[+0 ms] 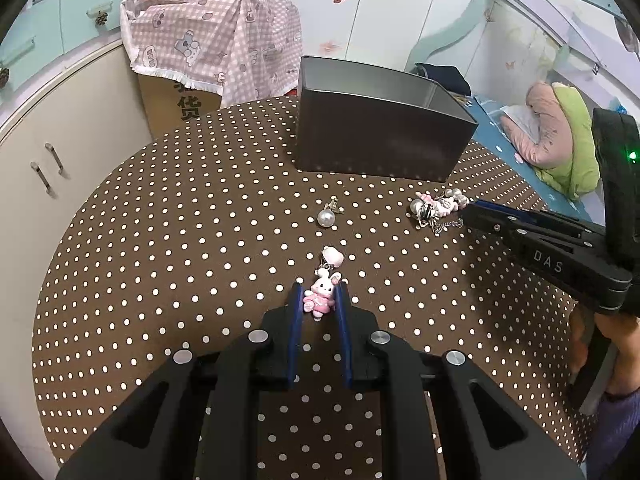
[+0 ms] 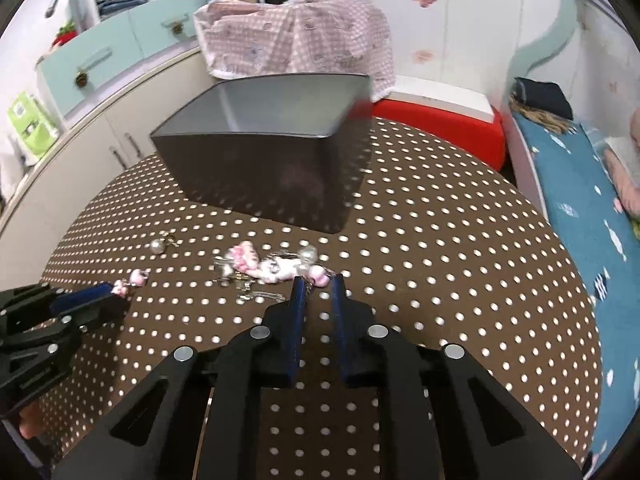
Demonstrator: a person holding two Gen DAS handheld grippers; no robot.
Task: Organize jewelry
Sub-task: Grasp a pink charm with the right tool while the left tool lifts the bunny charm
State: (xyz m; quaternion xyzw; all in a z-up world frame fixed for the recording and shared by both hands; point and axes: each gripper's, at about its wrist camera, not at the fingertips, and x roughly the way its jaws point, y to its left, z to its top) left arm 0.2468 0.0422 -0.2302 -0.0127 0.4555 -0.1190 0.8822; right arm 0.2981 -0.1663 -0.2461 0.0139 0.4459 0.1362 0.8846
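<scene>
1. A round table with a brown cloth with white dots is standing in a bedroom, with pale cupboards behind it and a bed at its side.
2. A dark metal box, open at the top, is sitting on the far part of the table, well beyond both pairs of jaws.
3. The left gripper is pointing down at the cloth, and its blue jaws are pressing on a pink rabbit charm from both sides. The charm is lying between the tips, and its pink heart piece is sticking out just ahead of them.
4. A pearl earring is lying alone on the cloth, ahead of the left jaws and apart from them.
5. The right gripper is standing with its jaws nearly closed at the near end of a beaded charm chain. A pink bead and a small metal link are lying between the tips, but I cannot tell if the pads are really squeezing them, because this part is blurred.
6. The rest of the chain is stretching to the left of the right jaws, just in front of the box.
</scene>
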